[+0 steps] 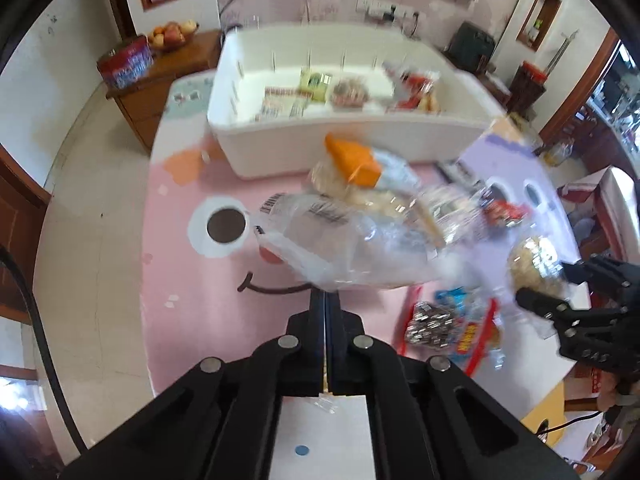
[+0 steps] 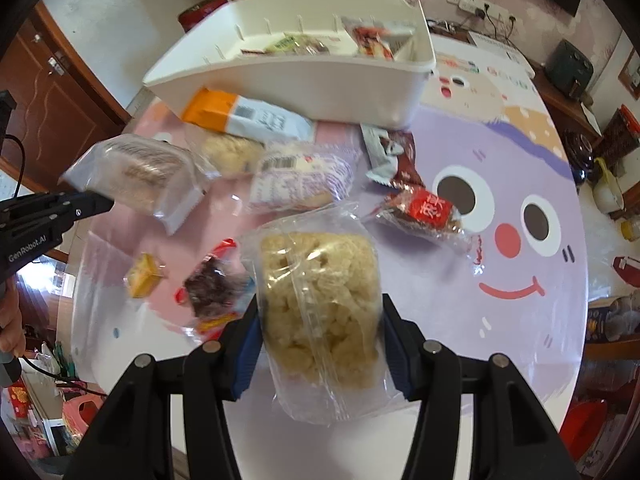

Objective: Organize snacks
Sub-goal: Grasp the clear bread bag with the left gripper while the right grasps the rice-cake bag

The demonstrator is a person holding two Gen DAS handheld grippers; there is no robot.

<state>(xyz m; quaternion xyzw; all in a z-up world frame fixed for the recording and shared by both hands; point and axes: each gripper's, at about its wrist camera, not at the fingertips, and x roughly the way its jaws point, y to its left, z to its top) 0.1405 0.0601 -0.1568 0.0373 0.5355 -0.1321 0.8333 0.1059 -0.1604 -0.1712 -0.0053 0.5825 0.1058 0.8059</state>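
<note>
My left gripper (image 1: 325,296) is shut on the edge of a clear snack packet (image 1: 340,248), which hangs blurred above the pink cartoon table mat (image 1: 208,300). The right wrist view shows that left gripper (image 2: 106,200) at the left, with the packet (image 2: 140,176) holding a brownish cake. My right gripper (image 2: 320,308) is shut on a clear bag of pale puffed rice cake (image 2: 320,304), lifted off the table, blue pads (image 2: 248,344) against its sides. From the left wrist view, the right gripper (image 1: 546,282) and its bag (image 1: 536,268) are at the right. A white bin (image 2: 320,80) with several snacks stands behind.
Loose snacks lie on the table: an orange-and-white packet (image 2: 224,114), a white-and-purple pack (image 2: 304,180), a brown wrapper (image 2: 396,152), a red-labelled one (image 2: 428,210), a small yellow one (image 2: 144,276). A wooden cabinet with a red tin (image 1: 124,62) stands beyond the table's left edge.
</note>
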